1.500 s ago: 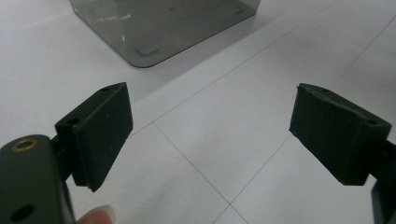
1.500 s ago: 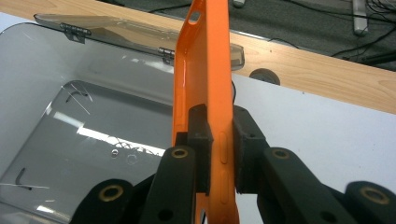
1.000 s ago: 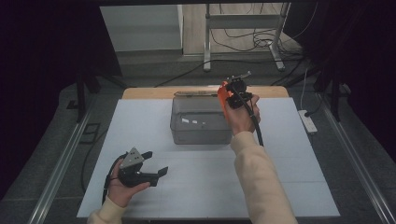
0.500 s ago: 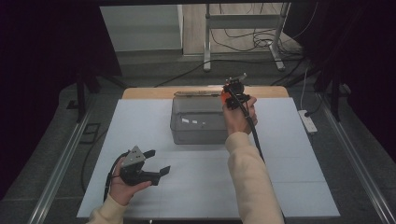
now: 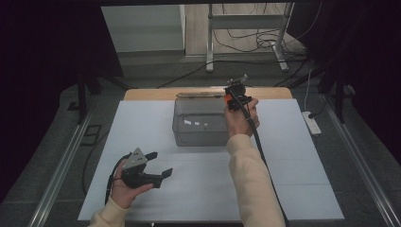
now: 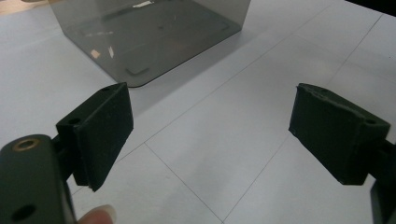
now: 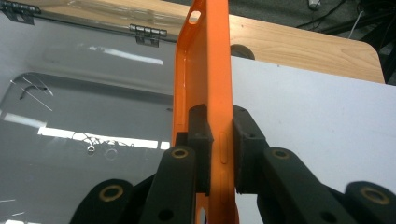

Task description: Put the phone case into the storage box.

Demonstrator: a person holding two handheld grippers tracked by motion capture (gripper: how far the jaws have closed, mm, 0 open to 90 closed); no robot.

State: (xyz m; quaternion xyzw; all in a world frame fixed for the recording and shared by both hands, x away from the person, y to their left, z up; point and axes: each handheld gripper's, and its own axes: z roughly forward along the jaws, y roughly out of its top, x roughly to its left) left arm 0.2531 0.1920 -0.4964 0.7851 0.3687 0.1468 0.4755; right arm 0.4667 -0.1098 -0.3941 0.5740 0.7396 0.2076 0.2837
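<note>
Orange plastic, thin and glossy, is what my right gripper has pinched between its two black jaws: a phone case, held on edge so that I look straight along its narrow side. Its inner face, turned to the left in the right gripper view, is smooth with a raised lip around the border. Near the far end there is a small rounded cutout, and on the edge between my jaws sits a slim oval button shape. The jaws press on both faces of the case, closed tight against it.

From the high view, my right gripper holds the case at the far right corner of the smoky grey transparent box, just above its rim. That box stands on the white table cover, near the far edge, with its clear hinged lid folded back onto the wooden tabletop behind it.

My left gripper rests low over the white cover at the near left, well apart from the box. Its jaws stand wide apart with nothing between them, pointing toward the grey box.
</note>
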